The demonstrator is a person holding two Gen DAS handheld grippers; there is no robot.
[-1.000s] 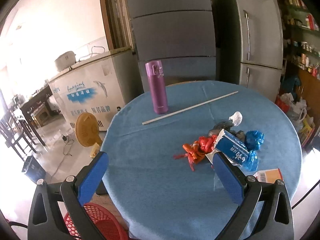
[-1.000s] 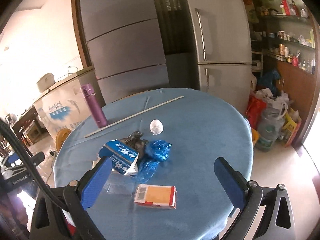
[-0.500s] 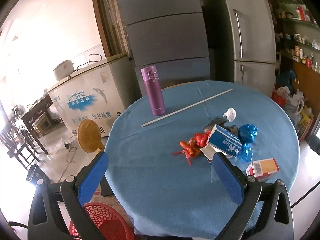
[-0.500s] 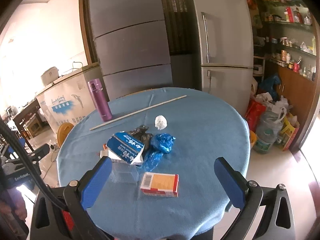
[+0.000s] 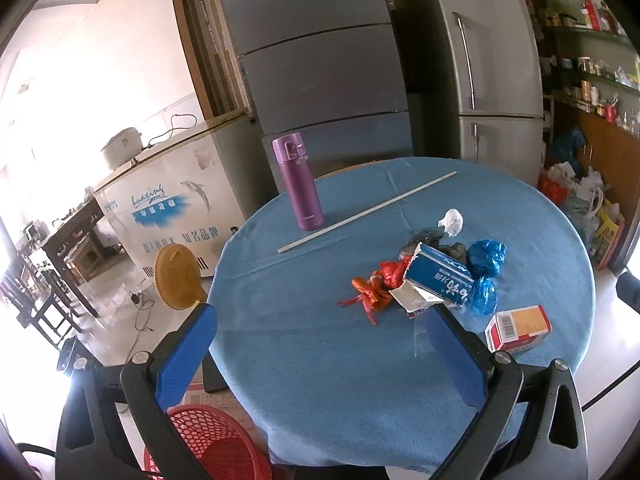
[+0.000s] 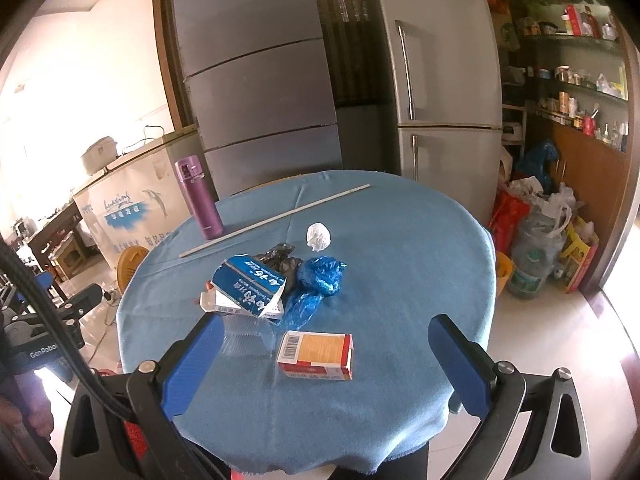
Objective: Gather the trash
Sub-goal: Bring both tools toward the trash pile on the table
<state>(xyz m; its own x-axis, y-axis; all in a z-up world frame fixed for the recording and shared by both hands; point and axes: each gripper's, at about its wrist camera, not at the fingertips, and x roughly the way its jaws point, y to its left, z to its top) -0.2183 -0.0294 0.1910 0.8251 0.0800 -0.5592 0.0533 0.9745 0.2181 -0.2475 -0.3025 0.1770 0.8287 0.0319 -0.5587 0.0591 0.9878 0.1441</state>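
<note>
Over the last second both cameras have pulled back and risen from the bench (image 5: 320, 360). In the left view the red basket (image 5: 208, 440) shows more fully at the near left, below the bench edge, and the orange-and-red box (image 5: 518, 328) has come wholly into sight. In the right view the same box (image 6: 316, 354) now sits further from the lens, between the 2 blue pads.

The left hand-held gripper (image 5: 324, 356) stands wide open with nothing in it, hovering over bare cloth at the near edge. The right hand-held gripper (image 6: 326, 364) is equally wide open and empty, lined up roughly with the box but not touching it.

None of the trash has moved. It lies in 1 cluster right of centre: a torn blue carton (image 6: 248, 290), a red-orange wrapper (image 5: 372, 288) at its left, 2 blue bags (image 6: 320, 280) at its right, a dark crumpled bag (image 6: 280, 258) just behind, a white paper ball (image 6: 318, 236) beyond that, and a clear plastic piece (image 6: 244, 338) near the carton. The purple flask (image 5: 298, 182) and long white rod (image 5: 368, 212) at the far left look like things to leave.

The retreat suggests a survey, not a grasp: nothing is collected yet. The box, nearest the right gripper, seems the likely first pick, with the basket the probable destination.
</note>
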